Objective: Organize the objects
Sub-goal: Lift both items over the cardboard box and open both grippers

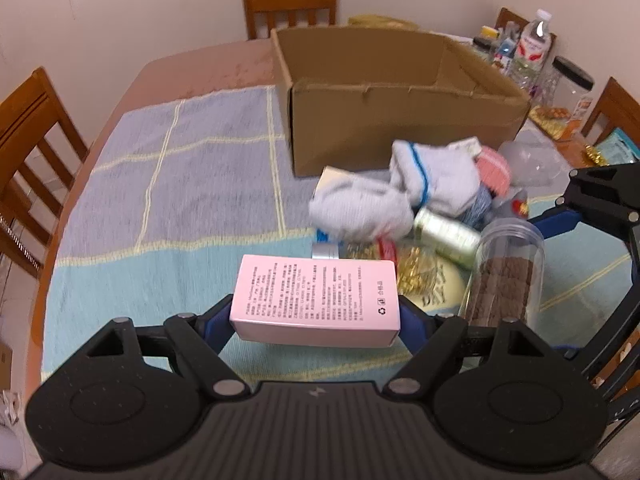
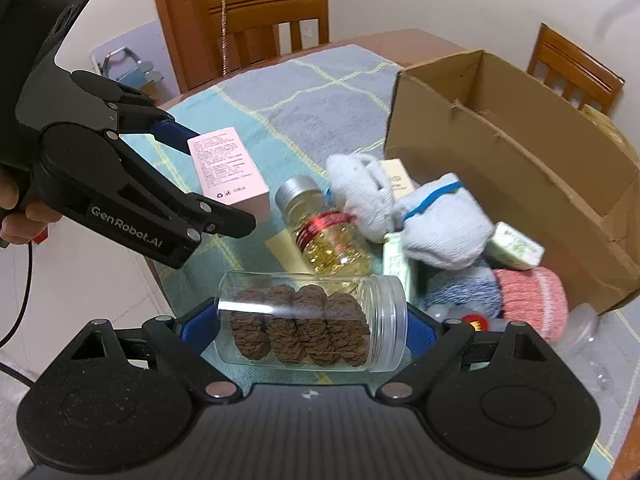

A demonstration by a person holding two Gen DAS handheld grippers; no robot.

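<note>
My left gripper [image 1: 316, 316] is shut on a pink box [image 1: 316, 300] with printed text, held sideways above the cloth; the box also shows in the right wrist view [image 2: 230, 170]. My right gripper [image 2: 312, 320] is shut on a clear lidless jar [image 2: 310, 316] of brown biscuits, held sideways; the jar also shows in the left wrist view [image 1: 506, 276]. An open cardboard box [image 1: 400, 120] stands on the table behind a pile with grey socks [image 2: 420, 216], a bottle of yellow capsules [image 2: 328, 228], a pink sock roll [image 2: 532, 300] and a blue-grey sock roll [image 2: 464, 294].
A checked blue cloth [image 1: 180, 184] covers the brown table. Wooden chairs [image 1: 290, 4] stand around it. Bottles and jars [image 1: 532, 48] crowd the far right corner, next to snack packets [image 1: 556, 120]. A clear plastic container [image 1: 532, 160] lies by the box.
</note>
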